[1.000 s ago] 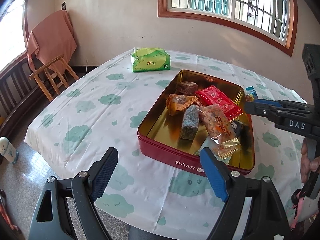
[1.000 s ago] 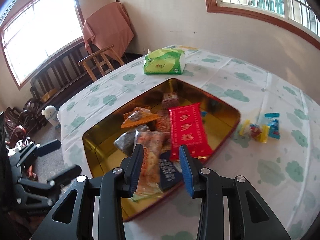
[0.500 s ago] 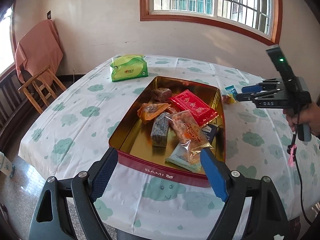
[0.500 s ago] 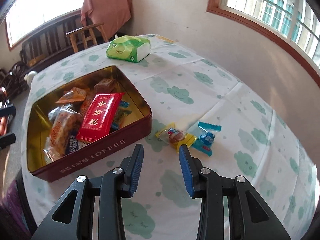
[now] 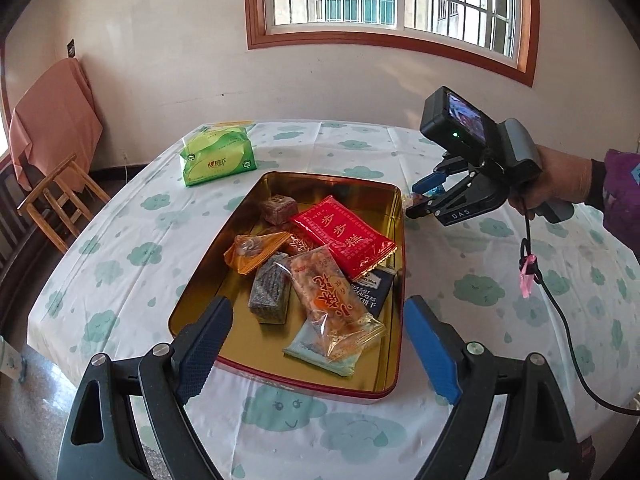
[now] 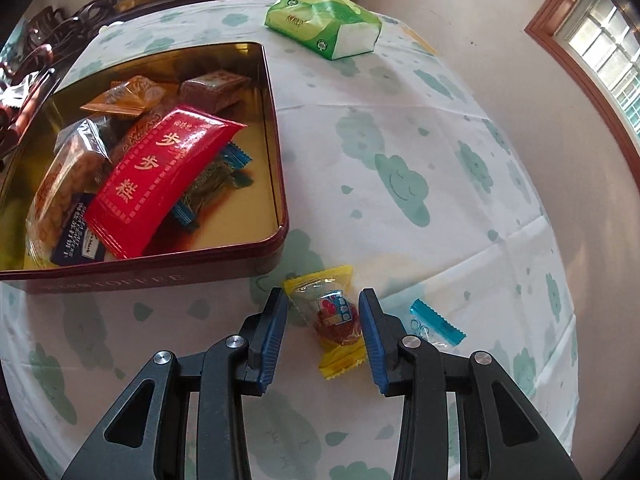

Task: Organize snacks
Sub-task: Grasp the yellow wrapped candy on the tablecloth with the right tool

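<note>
Candy (image 6: 334, 314) in a yellow wrapper lay on the cloud-print tablecloth (image 6: 400, 120), framed between the fingers of my right gripper (image 6: 323, 334); its jaws were opening, and neither pad pressed on the wrapper. At about three o'clock of that candy, just beside the right finger, sat a small blue-wrapped sweet (image 6: 436, 322). At ten o'clock stood the red toffee tin (image 6: 276, 184), its near corner close to the candy, so the tin wall crowded that side. Inside it I saw a red packet (image 6: 160, 172) lying over a blue cracker pack (image 6: 78, 240) and several other wrapped snacks. A green tissue pack (image 6: 324, 26) rested at twelve o'clock, well apart. My left gripper (image 5: 318, 350) hung over the tin's near edge, jaws opening wide with nothing between them. From there, the right gripper appeared at two o'clock in a hand (image 5: 560, 178).
</note>
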A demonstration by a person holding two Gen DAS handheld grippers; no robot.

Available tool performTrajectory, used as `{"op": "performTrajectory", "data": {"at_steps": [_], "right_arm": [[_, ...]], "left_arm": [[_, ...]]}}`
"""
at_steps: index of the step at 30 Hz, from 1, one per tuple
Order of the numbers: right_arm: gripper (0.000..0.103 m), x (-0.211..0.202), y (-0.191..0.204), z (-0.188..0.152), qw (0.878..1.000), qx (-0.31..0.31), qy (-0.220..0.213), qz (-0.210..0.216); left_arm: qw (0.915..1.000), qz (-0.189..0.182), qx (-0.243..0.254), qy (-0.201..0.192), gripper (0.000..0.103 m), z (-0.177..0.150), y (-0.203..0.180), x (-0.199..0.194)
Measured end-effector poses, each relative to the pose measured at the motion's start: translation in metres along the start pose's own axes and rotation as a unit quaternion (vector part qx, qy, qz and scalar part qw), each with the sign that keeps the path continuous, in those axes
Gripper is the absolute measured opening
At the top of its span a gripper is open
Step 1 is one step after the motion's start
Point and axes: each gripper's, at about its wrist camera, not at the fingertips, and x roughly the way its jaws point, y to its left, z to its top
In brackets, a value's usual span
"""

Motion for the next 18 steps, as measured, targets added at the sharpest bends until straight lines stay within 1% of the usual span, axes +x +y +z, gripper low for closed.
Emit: {"op": "performTrajectory", "data": {"at_steps": [1, 2, 3, 6, 8, 10, 12, 13, 14, 16, 18], "right_arm": [[0.037, 0.004, -0.007, -0.001, 1.000, 0.017, 0.013, 0.008], [0.035, 0.007, -0.011, -0.003, 0.999, 0.027, 0.016, 0.006], [0.027, 0.007, -0.012, -0.005, 0.999, 0.034, 0.015, -0.003], [0.025, 0.001, -0.002, -0.011, 0.998, 0.046, 0.014, -0.032], [0.025, -0.015, 0.008, -0.026, 0.996, 0.085, -0.015, -0.027], [0.025, -0.039, 0.020, -0.050, 0.990, 0.130, -0.050, -0.025], [0.025, -0.063, 0.030, -0.084, 0.979, 0.188, -0.084, -0.015], [0.025, -0.075, 0.033, -0.108, 0.970, 0.223, -0.097, -0.010], [0.025, -0.086, 0.037, -0.134, 0.961, 0.255, -0.103, -0.018], [0.025, -0.103, 0.038, -0.182, 0.946, 0.302, -0.106, -0.047], [0.025, -0.118, 0.031, -0.227, 0.928, 0.348, -0.106, -0.076]], "left_arm": [[1.0000, 0.000, 0.001, 0.000, 0.085, 0.000, -0.001, 0.001], [1.0000, 0.000, 0.002, 0.002, 0.085, 0.000, -0.003, 0.002], [1.0000, 0.001, 0.003, 0.004, 0.085, 0.000, -0.004, 0.003], [1.0000, 0.003, 0.001, 0.007, 0.085, 0.001, -0.006, 0.005], [0.9999, 0.005, 0.000, 0.009, 0.085, 0.001, -0.007, 0.004], [1.0000, 0.004, -0.001, 0.007, 0.085, 0.001, -0.008, 0.001], [1.0000, 0.000, 0.003, 0.007, 0.085, 0.002, -0.013, -0.002], [0.9999, -0.003, 0.010, 0.007, 0.085, 0.003, -0.018, -0.003], [0.9998, -0.006, 0.016, 0.008, 0.085, 0.005, -0.023, -0.004], [0.9992, -0.019, 0.032, 0.012, 0.085, 0.011, -0.035, -0.005], [0.9978, -0.045, 0.049, 0.011, 0.085, 0.022, -0.051, -0.006]]}}
